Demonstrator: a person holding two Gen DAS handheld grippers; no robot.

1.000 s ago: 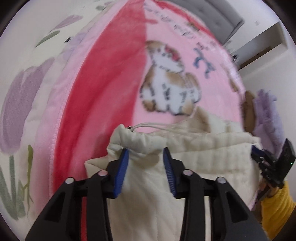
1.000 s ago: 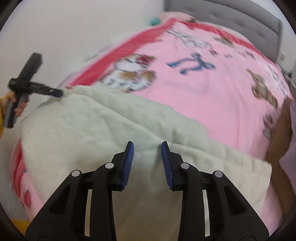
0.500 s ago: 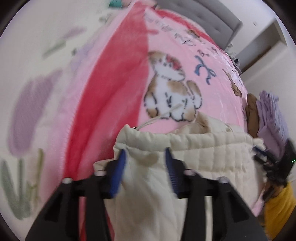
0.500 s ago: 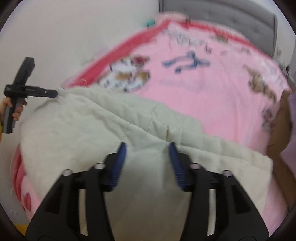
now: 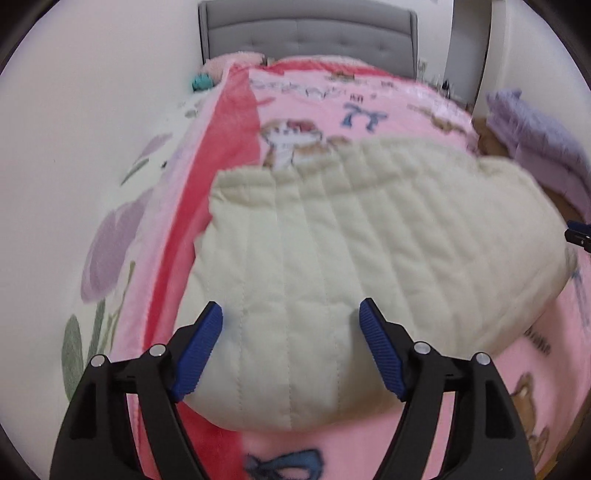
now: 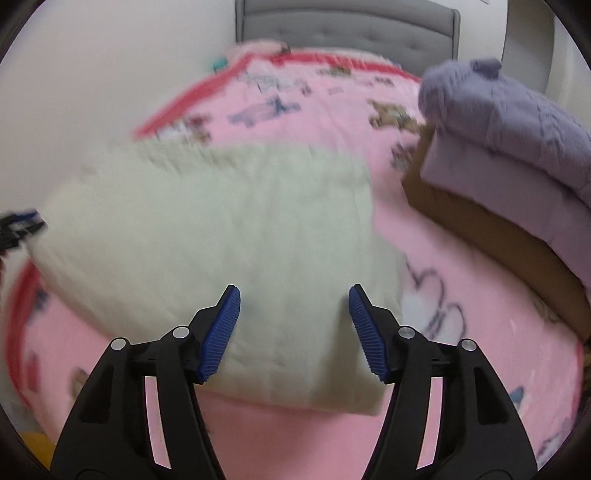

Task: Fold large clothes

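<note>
While both views are smeared by blur, the layout reads clearly enough. At the far left a white wall [image 5: 92, 92] runs beside the bed, and a floral sheet [image 5: 110, 236] with a purple tulip shows at the bed's edge. Next comes the pink cartoon blanket [image 5: 317, 107] with its red border, spread across the bed up to a grey tufted headboard [image 5: 306, 33].

The cream quilted garment [image 5: 369, 236] lies folded in a thick rectangle on the blanket, in the middle of both views. The left claw [image 5: 290, 354] hangs over the garment's near edge with its blue pads spread wide apart and nothing between them. The right claw [image 6: 293, 332] is likewise wide apart over the garment's near right part, gripping nothing.

Further right, a stack of folded clothes [image 6: 517, 155] sits on the blanket, apart from the cream garment: a lilac knit piece on top, a brown one beneath.
</note>
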